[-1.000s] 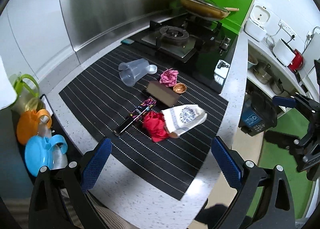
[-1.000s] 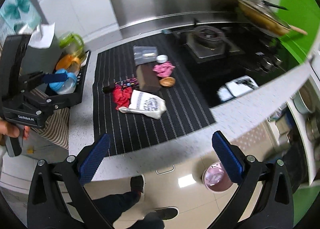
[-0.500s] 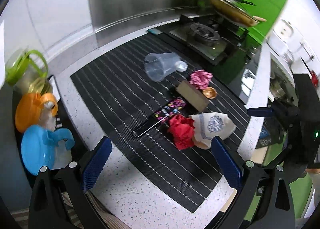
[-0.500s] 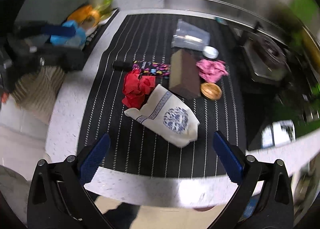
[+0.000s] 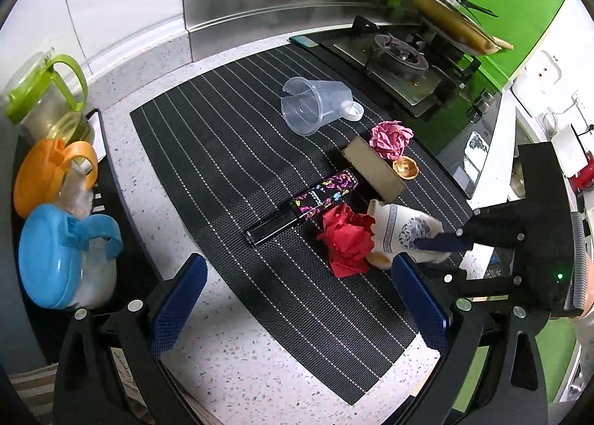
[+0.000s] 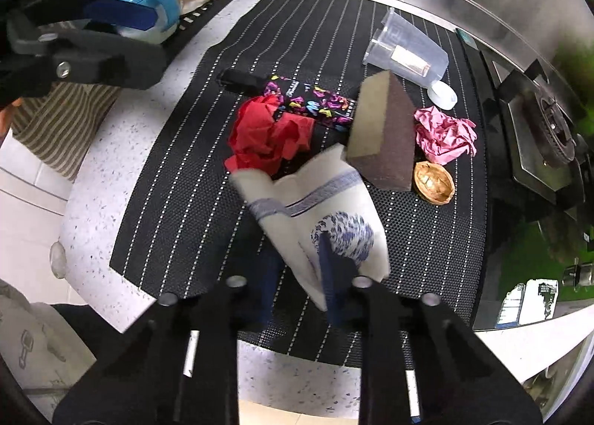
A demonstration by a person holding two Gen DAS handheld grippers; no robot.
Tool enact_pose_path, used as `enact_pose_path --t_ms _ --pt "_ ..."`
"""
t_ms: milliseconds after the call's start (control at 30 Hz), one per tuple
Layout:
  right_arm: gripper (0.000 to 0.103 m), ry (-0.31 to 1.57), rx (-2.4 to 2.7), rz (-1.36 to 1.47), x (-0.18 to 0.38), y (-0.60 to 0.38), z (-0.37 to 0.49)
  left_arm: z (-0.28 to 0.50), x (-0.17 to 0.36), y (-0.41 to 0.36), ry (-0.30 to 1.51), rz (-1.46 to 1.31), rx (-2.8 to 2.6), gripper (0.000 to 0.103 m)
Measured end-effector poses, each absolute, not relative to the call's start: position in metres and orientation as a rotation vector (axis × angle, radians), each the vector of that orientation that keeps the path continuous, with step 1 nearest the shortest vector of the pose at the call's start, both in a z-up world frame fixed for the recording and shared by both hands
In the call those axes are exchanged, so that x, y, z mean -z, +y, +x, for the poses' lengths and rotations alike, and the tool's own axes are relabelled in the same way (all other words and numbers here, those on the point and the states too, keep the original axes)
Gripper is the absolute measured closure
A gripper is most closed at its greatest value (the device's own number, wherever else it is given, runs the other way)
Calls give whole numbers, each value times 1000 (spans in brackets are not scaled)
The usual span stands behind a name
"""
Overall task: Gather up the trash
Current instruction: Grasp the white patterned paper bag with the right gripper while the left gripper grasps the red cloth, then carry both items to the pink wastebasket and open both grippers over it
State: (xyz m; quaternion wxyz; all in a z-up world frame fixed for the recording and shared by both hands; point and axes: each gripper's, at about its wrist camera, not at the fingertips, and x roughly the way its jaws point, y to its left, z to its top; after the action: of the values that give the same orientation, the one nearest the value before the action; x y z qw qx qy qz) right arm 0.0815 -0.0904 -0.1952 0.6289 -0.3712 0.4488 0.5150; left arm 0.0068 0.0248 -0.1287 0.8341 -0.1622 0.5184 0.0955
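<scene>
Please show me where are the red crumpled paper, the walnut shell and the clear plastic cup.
red crumpled paper (image 6: pixel 269 137): right wrist view, middle of the crumpled ball.
walnut shell (image 6: pixel 433 182): right wrist view, hollow inside of the half shell.
clear plastic cup (image 5: pixel 315 105): left wrist view, side wall of the cup lying on its side.

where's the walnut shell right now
The walnut shell lies on the striped mat, right of the brown sponge block and just below the pink paper ball.
</scene>
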Motion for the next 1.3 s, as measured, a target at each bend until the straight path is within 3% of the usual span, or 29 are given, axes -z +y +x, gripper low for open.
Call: enact_pose_path --t_ms 33,433,933,967,1033,1167,1233,1300 --pt "93 1026 -1184 -848 194 -91 80 7 128 24 1098 -340 -199 7" --pt "95 1038 -1128 -601 139 -122 83 16 124 4 1097 -289 -154 7" --pt "94 1112 -870 -362 130 -169 131 44 174 -12 1149 -329 -187 9" --pt "94 1114 -870 -357 132 -171 132 45 177 -13 1146 -333 -193 11" --pt "94 1115 -869 -352 133 -174 135 47 182 -11 1152 -351 -202 26" --pt "94 1117 -870 -343 137 -176 140 48 189 -8 1148 -388 -215 39" --pt "94 1115 -870 -340 139 -178 141 48 191 -7 1150 -403 -221 60" --pt "94 1111 -869 -335 138 -179 141 47 191 -7 1148 -405 -218 72"
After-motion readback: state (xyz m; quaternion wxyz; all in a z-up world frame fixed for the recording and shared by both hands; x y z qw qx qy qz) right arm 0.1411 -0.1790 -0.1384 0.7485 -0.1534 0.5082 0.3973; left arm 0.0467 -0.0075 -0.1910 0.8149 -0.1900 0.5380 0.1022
